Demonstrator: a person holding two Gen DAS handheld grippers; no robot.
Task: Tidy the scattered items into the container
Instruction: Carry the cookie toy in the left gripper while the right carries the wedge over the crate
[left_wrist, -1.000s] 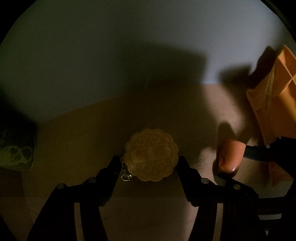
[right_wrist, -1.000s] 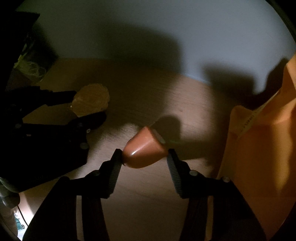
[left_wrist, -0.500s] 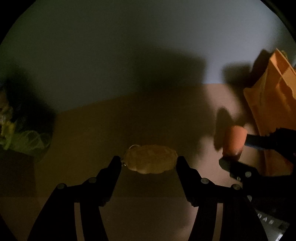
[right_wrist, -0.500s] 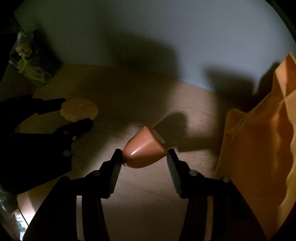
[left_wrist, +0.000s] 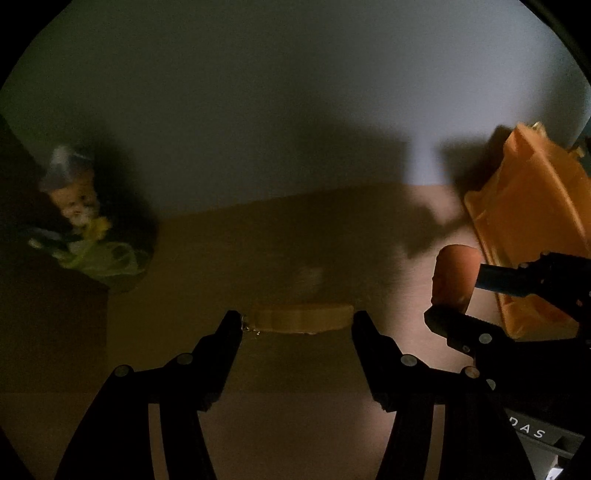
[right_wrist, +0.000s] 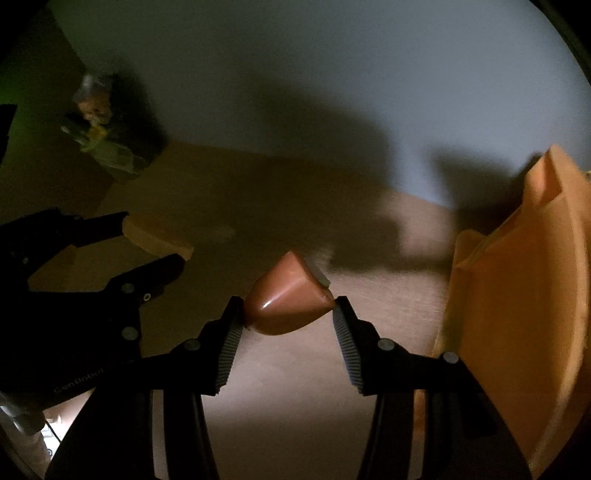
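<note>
My left gripper (left_wrist: 297, 323) is shut on a flat yellow mooncake-shaped charm (left_wrist: 300, 320), seen edge-on above the wooden table; it also shows in the right wrist view (right_wrist: 157, 240). My right gripper (right_wrist: 290, 314) is shut on a reddish-brown rounded piece (right_wrist: 288, 304), held above the table; it shows in the left wrist view (left_wrist: 452, 275) at the right. The orange container (right_wrist: 517, 295) stands at the right, close to the right gripper, and shows in the left wrist view (left_wrist: 532, 221) too.
A small figurine on green wrapping (left_wrist: 85, 236) sits at the far left against the wall, also in the right wrist view (right_wrist: 99, 136). A pale wall (left_wrist: 295, 110) rises behind the wooden table (left_wrist: 295, 424). The scene is dim with heavy shadows.
Both grippers have lifted with their items. The yellow charm has tilted from face-on to edge-on. More of the figurine at the left has come into view.
</note>
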